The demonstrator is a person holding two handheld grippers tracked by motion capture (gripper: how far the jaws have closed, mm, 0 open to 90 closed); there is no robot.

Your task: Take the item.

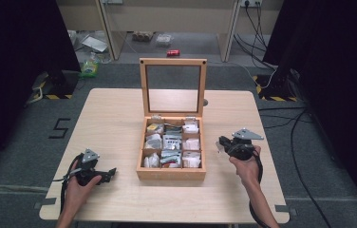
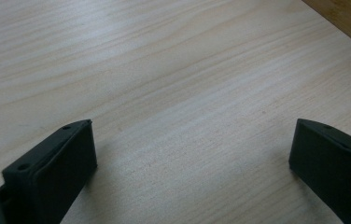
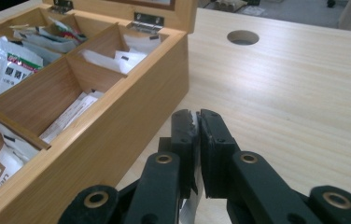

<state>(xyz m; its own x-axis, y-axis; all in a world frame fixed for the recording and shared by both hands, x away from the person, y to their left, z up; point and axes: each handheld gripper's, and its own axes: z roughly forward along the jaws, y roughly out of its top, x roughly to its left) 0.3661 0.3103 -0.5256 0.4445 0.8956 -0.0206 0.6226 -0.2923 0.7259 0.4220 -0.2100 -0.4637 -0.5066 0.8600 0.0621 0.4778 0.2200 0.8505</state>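
A wooden box (image 1: 169,175) with a glass-paned lid (image 1: 173,61) standing open sits mid-table. Its compartments hold several sachets (image 1: 172,142). My right gripper (image 1: 220,141) hovers just right of the box, shut on a thin white sachet (image 3: 193,125) whose edge shows between the jaws and below them. In the right gripper view the box wall (image 3: 131,116) is close on the left, with more sachets (image 3: 5,60) inside. My left gripper (image 1: 110,172) rests low at the front left, left of the box. It stands open over bare table (image 2: 173,84), its jaws (image 2: 193,126) wide apart and empty.
A round hole (image 3: 242,37) pierces the tabletop behind the box's right side. The box's corner (image 2: 346,18) shows in the left gripper view. Cables (image 1: 281,114), a green bottle (image 1: 90,66) and clutter lie on the floor beyond the table. Dark curtains flank both sides.
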